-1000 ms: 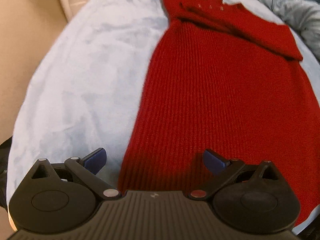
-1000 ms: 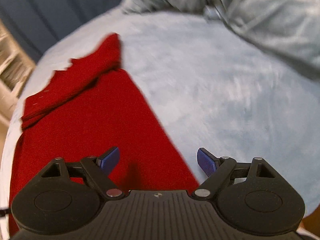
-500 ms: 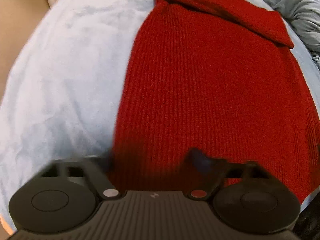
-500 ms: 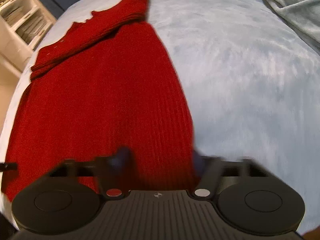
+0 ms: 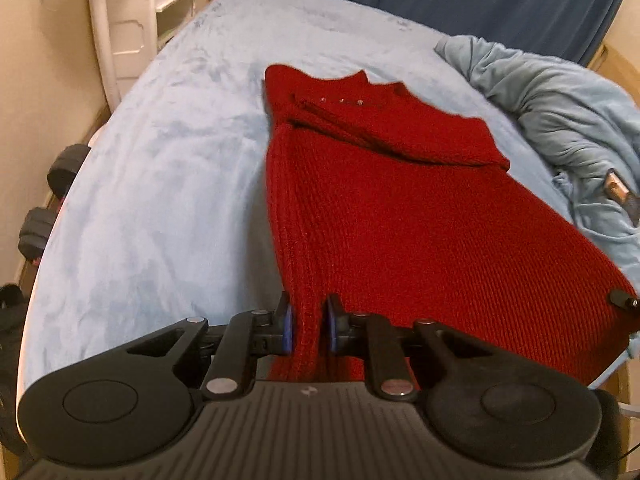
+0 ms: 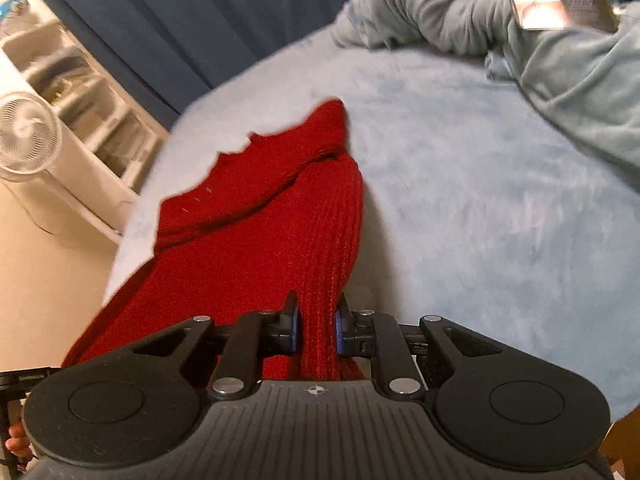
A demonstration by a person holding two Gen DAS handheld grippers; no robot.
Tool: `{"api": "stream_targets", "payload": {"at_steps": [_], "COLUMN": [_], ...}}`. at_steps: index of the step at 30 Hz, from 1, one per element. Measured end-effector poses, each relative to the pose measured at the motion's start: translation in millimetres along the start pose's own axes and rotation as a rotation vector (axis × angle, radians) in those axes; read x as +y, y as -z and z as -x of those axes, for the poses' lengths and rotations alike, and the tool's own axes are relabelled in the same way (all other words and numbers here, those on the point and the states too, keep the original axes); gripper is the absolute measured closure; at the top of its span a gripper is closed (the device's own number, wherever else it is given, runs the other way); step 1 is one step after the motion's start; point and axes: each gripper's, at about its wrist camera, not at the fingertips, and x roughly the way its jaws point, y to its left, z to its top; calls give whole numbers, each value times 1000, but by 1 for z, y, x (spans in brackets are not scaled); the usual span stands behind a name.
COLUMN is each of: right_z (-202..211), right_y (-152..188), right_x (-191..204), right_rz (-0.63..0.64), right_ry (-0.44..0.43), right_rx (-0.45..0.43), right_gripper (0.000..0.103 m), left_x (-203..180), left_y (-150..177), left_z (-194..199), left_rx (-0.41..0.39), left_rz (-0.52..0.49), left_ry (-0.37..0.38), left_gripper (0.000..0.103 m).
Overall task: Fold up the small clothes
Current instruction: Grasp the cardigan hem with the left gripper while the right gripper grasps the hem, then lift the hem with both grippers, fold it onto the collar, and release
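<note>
The red sweater [image 5: 400, 216] lies on the blue bed [image 5: 168, 168], its 2 near hem corners lifted and pinched, one between the left gripper's [image 5: 308, 326] clenched fingers, one between the right gripper's [image 6: 316, 328].

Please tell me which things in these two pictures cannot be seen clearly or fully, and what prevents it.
- Near hem of the red ribbed knit garment: both views, hidden behind the black bodies of the left gripper and right gripper.
- Shiny rectangular object on the crumpled grey-blue blanket: right wrist view, its print is blurred.
- Small white marks at the garment's neckline: left wrist view, too small to identify.
- White fan: right wrist view, cut by the left edge.
</note>
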Motion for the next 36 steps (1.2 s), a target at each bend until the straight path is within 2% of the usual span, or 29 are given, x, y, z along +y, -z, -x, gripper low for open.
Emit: {"api": "stream_targets", "payload": {"at_steps": [4, 7, 11, 14, 20, 23, 26, 27, 28, 30, 33, 34, 35, 36], "right_z": [44, 78, 113, 119, 108, 101, 76, 64, 50, 21, -40, -65, -88, -112], "right_y": [23, 60, 110, 122, 102, 84, 45, 29, 10, -28, -96, -118, -136, -152], "right_x": [-7, -17, -32, -36, -23, -19, -17, -16, -14, -7, 4, 3, 2, -2], "right_rz": [-20, -49, -116, -147, -128, -150, -166, -172, -176, -155, -161, -199, -236, -275], "right_ry": [-22, -14, 17, 32, 48, 48, 34, 30, 27, 16, 39, 59, 77, 105], "right_rx": [1, 43, 91, 107, 155, 191, 196, 196, 199, 198, 173, 160, 143, 120], "right_gripper": [87, 87, 87, 87, 87, 87, 86, 86, 86, 86, 85, 79, 67, 55], "left_x": [10, 21, 30, 33, 40, 39, 35, 36, 36, 38, 46, 51, 59, 68], "left_y": [46, 92, 135, 141, 120, 95, 50, 27, 2, -55, -137, -161, -177, -191], "left_z": [35, 61, 65, 58, 51, 41, 24, 16, 9, -12, -63, -86, -103, -120], "left_rx": [18, 53, 111, 140, 177, 216, 229, 224, 209, 168, 109, 88, 81, 81], "left_rz": [22, 57, 92, 96, 138, 150, 128, 131, 131, 117, 174, 199, 242, 300], "left_ry": [30, 50, 49, 41, 53, 48, 57, 67, 68, 72, 77, 48, 24, -7], "left_gripper": [86, 86, 86, 86, 86, 86, 86, 87, 94, 93, 90, 87, 80, 65]}}
